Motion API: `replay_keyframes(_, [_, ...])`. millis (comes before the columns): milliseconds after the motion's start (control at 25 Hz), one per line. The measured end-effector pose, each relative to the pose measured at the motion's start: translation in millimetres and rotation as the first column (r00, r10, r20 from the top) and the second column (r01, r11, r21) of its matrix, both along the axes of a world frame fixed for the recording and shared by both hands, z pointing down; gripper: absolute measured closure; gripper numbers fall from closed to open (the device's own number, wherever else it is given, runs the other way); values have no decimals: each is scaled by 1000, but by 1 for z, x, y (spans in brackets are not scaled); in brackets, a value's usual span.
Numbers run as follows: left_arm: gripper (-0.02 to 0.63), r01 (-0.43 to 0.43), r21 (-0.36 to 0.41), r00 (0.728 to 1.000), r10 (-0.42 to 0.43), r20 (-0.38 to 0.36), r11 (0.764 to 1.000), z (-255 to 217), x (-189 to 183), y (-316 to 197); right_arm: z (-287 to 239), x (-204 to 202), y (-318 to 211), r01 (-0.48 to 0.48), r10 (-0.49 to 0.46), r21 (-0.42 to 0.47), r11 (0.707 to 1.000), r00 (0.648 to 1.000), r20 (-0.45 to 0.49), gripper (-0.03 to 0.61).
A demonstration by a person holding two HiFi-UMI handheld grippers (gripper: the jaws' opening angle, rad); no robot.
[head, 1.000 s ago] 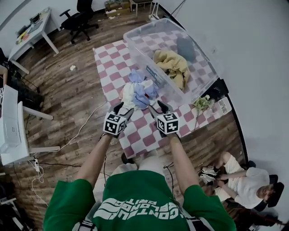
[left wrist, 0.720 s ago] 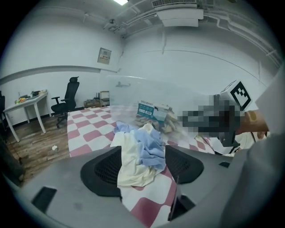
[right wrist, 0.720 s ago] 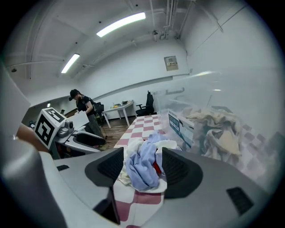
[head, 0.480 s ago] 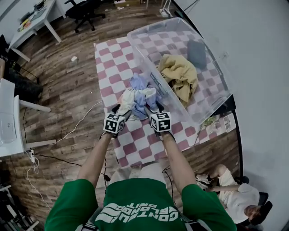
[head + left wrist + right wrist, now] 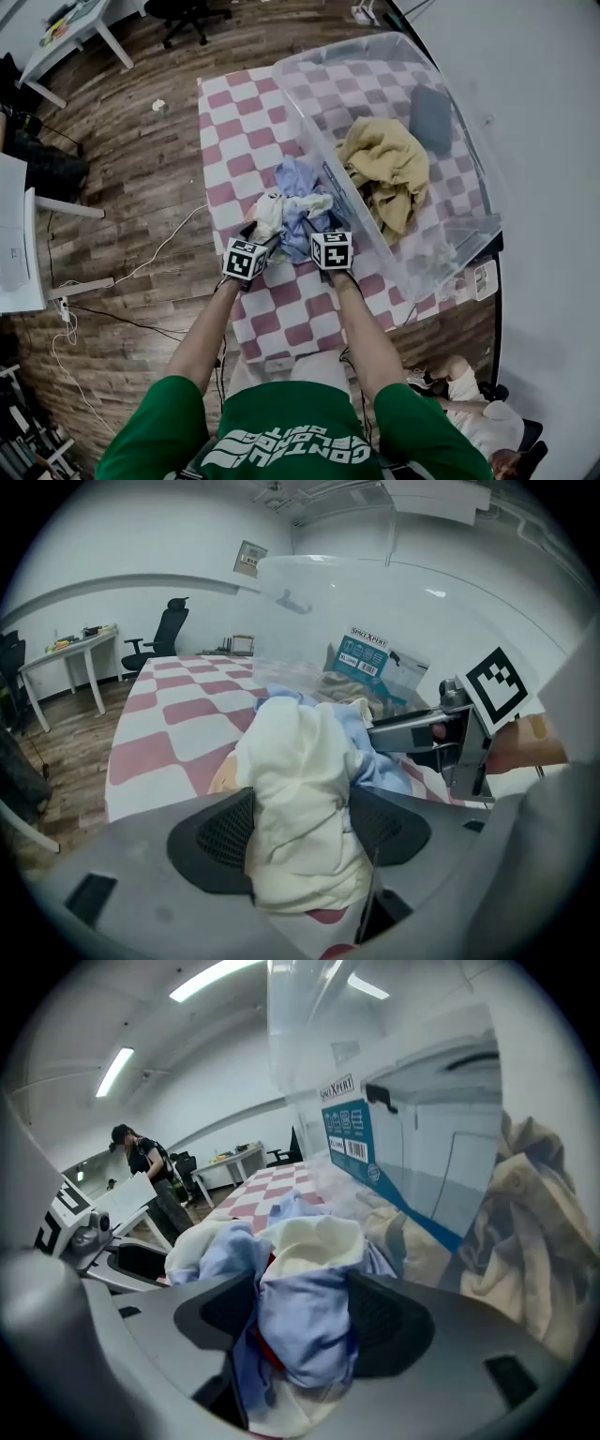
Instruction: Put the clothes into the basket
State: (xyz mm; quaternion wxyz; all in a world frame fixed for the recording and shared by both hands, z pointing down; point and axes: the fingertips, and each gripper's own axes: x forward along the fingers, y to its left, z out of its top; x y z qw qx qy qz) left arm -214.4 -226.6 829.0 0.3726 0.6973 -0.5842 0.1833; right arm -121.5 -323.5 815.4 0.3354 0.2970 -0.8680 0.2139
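A heap of clothes [image 5: 291, 208], cream and pale blue, lies on the checkered table [image 5: 234, 141] against the near wall of the clear plastic basket [image 5: 309, 122]. My left gripper [image 5: 258, 232] is down over the heap's left end. Its jaws have just been opening, and the cream garment [image 5: 300, 799] fills the gap between them. My right gripper [image 5: 319, 230] is at the heap's right end. Its jaws have also just been opening, with the blue garment [image 5: 305, 1307] bunched between them. Inside the basket lie a yellow garment [image 5: 384, 169] and a dark grey one [image 5: 429, 117].
The basket's tall wall [image 5: 422, 1101] rises just right of the right gripper. A person [image 5: 469, 412] sits on the floor at the table's near right corner, and another person [image 5: 150, 1176] stands far off. A desk [image 5: 70, 28] and cables [image 5: 141, 272] are at the left.
Both grippers have come down and forward onto the heap, from just short of it to astride its near edge. Their jaws stand wider than before.
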Motion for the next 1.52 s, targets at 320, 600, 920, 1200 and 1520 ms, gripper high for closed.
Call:
replay_keyframes(320, [313,38,-7,999,-38,-36,999,19,5,-9,27,-6,-8,-27,27,3,1000,998,-51,278])
replay_keyframes(600, [314,48,-14,997,-48,-56,999,21,5,-9,29,-8,-3,-16,16,-18,1000,1000,-17,337])
replay_keyframes(920, [351,69,-18,985,-71,-159,997,16,28,-11,34,-14,11,-13,15,-145,989,1000,13,492])
replay_keyframes(1200, [380,38,-11,983,-39,-179,999,8,49,1,20,-19,38,39,-22,-183,982,996,92,503])
replay_keyframes(1520, [397,15,62,984,-4,-176,998,-23,53,33,-11,-22,78,53,-24,-166,985,985,169,508])
